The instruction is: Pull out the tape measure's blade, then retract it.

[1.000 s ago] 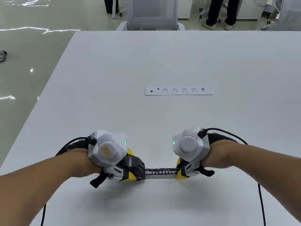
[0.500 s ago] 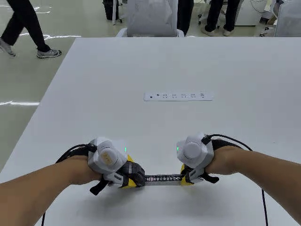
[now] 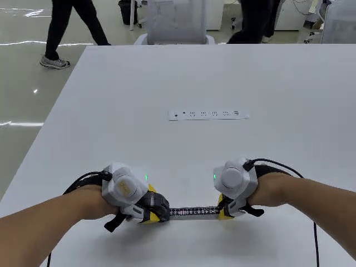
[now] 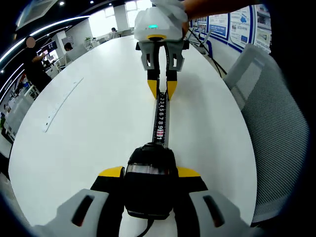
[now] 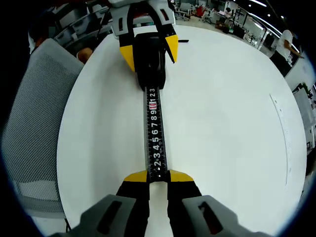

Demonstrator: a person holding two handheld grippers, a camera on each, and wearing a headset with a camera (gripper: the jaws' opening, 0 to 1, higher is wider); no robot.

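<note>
Finding: the tape measure's case is clamped between the jaws of the left gripper, low on the near part of the white table. The right gripper is pinched narrow on the tip end of the blade. The blade runs straight and flat across the short gap between the two tools. Whether it touches the table cannot be confirmed.

Assessment: only the first run of numerals is exposed, so the pull-out is judged partly done.

Recommendation:
- Hold the case fixed and draw the right gripper away along the blade's own line.
- Keep the blade level and untwisted so it does not buckle.
- Keep a firm pinch on the tip; a slip would likely let the blade snap back.

The power strip lies well apart, farther up the table, and is no obstruction
</note>
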